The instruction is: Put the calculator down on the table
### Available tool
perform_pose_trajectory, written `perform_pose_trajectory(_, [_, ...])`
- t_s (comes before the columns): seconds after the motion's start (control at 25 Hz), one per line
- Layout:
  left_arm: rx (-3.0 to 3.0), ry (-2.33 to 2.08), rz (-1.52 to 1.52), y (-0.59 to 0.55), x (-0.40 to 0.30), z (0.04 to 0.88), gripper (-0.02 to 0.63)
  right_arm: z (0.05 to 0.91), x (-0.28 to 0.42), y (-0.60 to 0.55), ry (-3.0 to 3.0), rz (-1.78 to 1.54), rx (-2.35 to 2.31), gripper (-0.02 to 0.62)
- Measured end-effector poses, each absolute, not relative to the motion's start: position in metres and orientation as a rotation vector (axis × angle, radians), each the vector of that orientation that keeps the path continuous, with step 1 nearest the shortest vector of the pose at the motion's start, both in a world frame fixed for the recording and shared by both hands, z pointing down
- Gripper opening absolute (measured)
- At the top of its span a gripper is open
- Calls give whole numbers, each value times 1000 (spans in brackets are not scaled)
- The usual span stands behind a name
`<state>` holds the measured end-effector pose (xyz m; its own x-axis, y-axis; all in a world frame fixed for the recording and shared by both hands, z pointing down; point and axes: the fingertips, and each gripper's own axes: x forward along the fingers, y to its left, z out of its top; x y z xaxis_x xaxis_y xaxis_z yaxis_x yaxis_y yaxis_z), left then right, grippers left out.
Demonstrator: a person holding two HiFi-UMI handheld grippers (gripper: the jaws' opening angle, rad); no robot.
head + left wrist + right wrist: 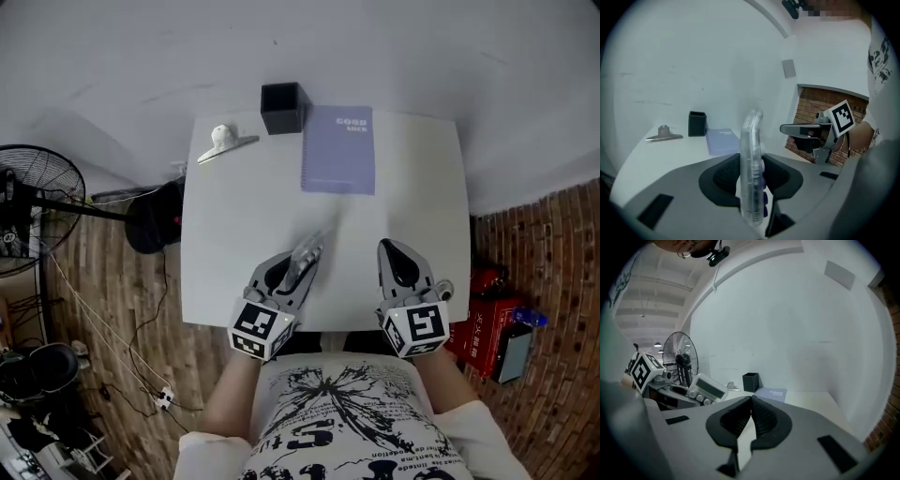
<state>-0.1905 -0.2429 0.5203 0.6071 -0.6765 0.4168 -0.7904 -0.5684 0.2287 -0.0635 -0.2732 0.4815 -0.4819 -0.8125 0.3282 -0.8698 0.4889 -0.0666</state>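
both above the table (234,225) — left gripper (287,272) clamps the calculator (752,159) edge-up, right gripper (396,255) pinched together, empty.

- calculator (306,258): clear plastic case, purple keys; stands on edge, clamped in the left tool (289,277)
- over the desk's (234,234) near edge, left of middle

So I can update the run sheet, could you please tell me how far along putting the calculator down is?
Done: the calculator is gripped and sits over the near part of the table. In hand: the left tool is shut on it, holding it on edge, seemingly clear of the surface. Left: lower it onto the bare tabletop and release. The right tool is shut and empty.
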Motion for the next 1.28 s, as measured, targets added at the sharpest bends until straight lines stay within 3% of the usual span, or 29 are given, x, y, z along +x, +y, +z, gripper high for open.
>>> perform_pose_trajectory(0.4, [2327, -1065, 500, -260, -187, 586, 140, 516, -65, -286, -2400, 389, 1448, 15])
perform_pose_trajectory(1.28, [2085, -1285, 533, -295, -225, 618, 189, 548, -72, -296, -2331, 418, 1396, 15])
